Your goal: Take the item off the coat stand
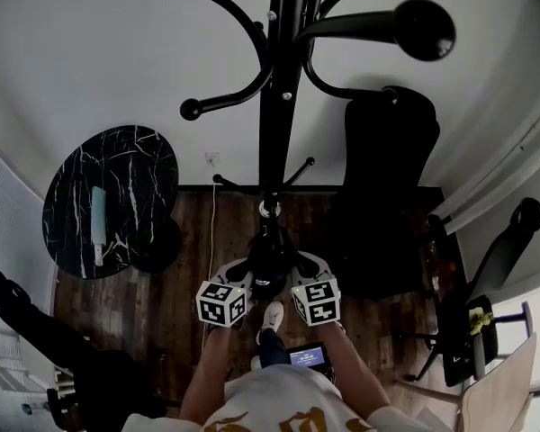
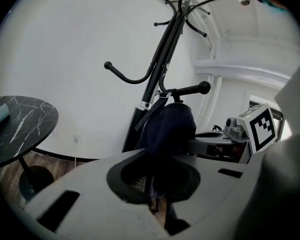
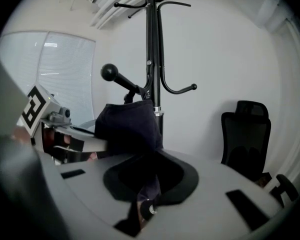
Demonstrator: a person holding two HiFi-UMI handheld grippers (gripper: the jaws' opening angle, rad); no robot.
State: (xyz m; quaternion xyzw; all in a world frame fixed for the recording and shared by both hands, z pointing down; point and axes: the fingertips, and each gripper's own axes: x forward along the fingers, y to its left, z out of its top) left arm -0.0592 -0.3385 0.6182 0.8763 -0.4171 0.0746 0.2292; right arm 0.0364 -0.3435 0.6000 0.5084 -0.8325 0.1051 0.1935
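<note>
A tall black coat stand (image 1: pixel 274 106) rises in front of me. Low on its pole (image 2: pixel 157 79) hangs a dark navy fabric item (image 1: pixel 268 259), slung by a strap beside a ball-tipped hook (image 2: pixel 204 88). My left gripper (image 1: pixel 245 273) holds the item from the left, its jaws shut on a fold of the fabric (image 2: pixel 170 126). My right gripper (image 1: pixel 299 268) holds it from the right, likewise shut on the cloth (image 3: pixel 127 126). In each gripper view the fabric runs down into the gap between the jaws, at the left gripper (image 2: pixel 152 184) and at the right gripper (image 3: pixel 147 189).
A round black marble table (image 1: pixel 108 201) with a pale object (image 1: pixel 98 219) on it stands at the left. A black office chair (image 1: pixel 387 196) is right of the stand, another chair (image 1: pixel 486 286) farther right. A white shoe (image 1: pixel 270 318) and a small lit screen (image 1: pixel 308 356) are below.
</note>
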